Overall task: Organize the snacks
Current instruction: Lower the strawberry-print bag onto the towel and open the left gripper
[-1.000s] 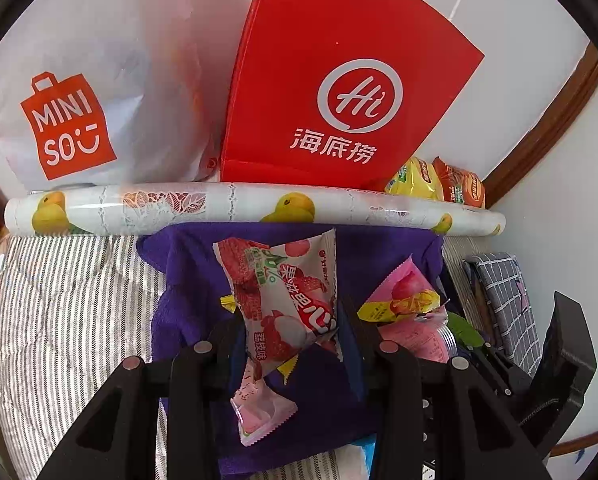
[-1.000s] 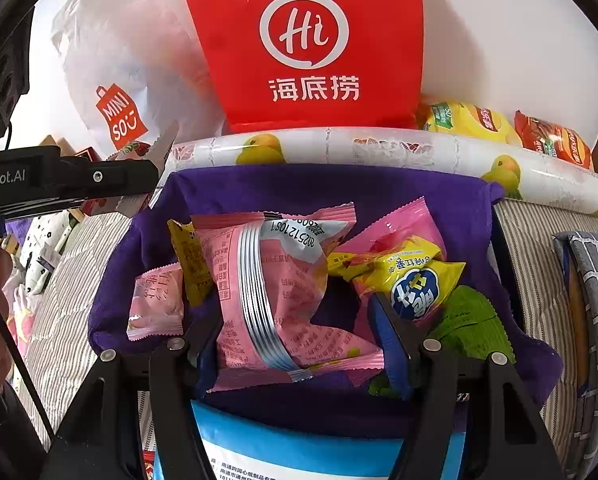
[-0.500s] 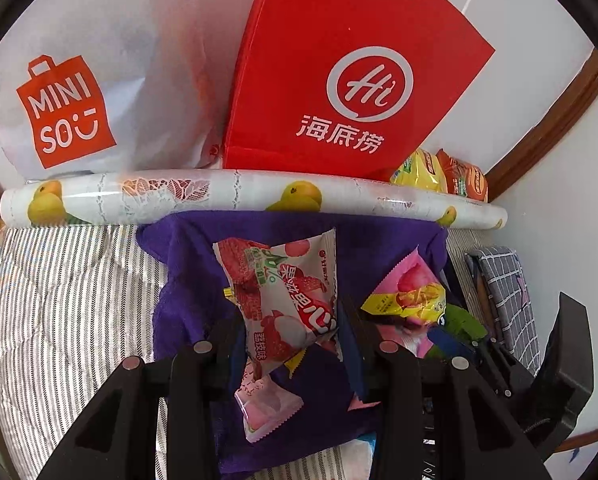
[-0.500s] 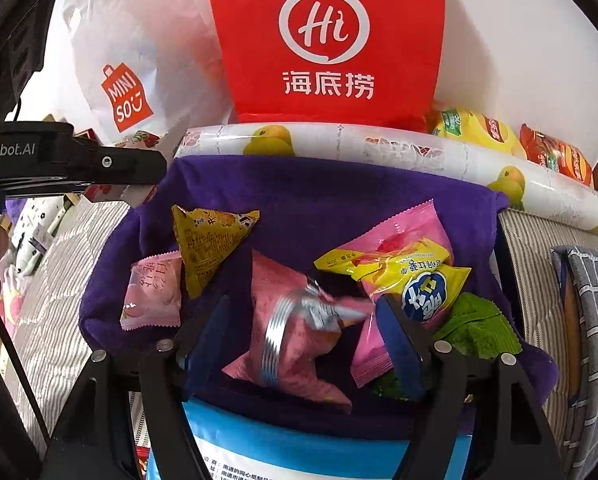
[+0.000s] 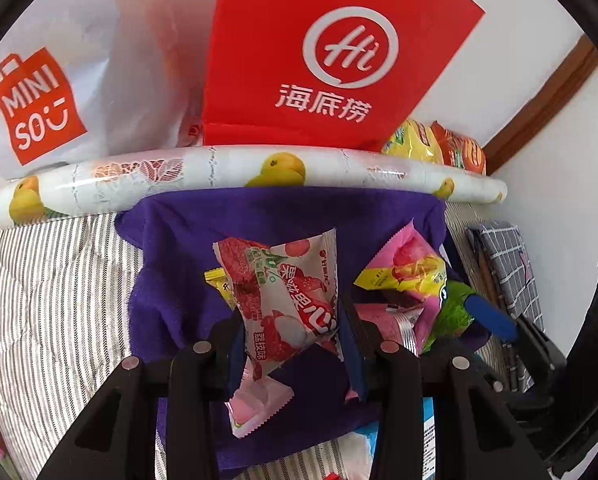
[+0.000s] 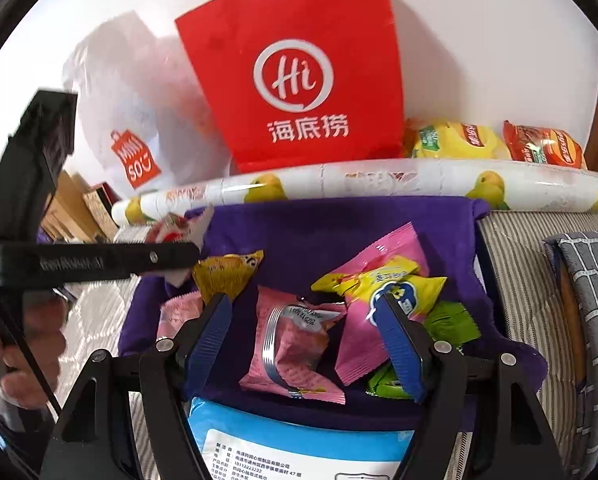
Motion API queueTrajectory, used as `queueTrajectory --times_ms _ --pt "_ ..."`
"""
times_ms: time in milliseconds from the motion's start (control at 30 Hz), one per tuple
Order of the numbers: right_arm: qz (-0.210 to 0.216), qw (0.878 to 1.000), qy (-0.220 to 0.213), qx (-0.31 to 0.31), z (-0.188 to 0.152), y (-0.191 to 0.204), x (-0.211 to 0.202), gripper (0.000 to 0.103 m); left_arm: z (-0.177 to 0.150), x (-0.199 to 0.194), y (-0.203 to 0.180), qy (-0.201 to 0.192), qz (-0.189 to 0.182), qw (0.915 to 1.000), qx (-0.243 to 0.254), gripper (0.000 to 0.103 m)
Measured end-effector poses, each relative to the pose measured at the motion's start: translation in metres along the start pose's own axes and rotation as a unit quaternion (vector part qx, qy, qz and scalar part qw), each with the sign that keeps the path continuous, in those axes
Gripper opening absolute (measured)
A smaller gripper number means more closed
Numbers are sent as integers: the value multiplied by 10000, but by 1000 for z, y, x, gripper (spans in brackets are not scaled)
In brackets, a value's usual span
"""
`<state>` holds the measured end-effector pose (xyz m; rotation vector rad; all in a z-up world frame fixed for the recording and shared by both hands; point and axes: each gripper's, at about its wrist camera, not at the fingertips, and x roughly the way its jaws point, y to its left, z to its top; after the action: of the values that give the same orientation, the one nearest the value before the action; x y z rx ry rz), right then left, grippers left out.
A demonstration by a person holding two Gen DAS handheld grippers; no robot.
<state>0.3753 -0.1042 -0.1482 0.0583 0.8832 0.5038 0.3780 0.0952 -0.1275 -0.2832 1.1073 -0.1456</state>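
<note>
We judge the sort mid-way: the left gripper (image 5: 289, 332) holds the lychee snack packet (image 5: 287, 292) clamped between its jaws above the purple cloth (image 6: 323, 232) — its next move calls for a drop spot — while the right gripper (image 6: 305, 340) stands wide, empty, the pink packet (image 6: 291, 352) lying loose between its tips.

right claw (image 6: 303, 344) opened, pink packet (image 6: 293, 350) dropped onto purple cloth (image 6: 331, 224)

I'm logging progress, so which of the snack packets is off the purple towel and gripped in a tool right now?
The lychee packet, white and red with fruit pictures, clamped in the left tool. The other packets lie loose on the purple towel.
</note>
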Motion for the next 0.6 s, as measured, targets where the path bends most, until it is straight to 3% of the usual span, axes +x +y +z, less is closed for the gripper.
queueTrajectory --times_ms 433,600 --pt "-20 10000 -13 96 1 -7 -2 74 0 8 -9 156 -15 9997 210 42" --pt "-47 9999 -28 145 1 -9 -3 74 0 11 -6 277 110 9994 160 49"
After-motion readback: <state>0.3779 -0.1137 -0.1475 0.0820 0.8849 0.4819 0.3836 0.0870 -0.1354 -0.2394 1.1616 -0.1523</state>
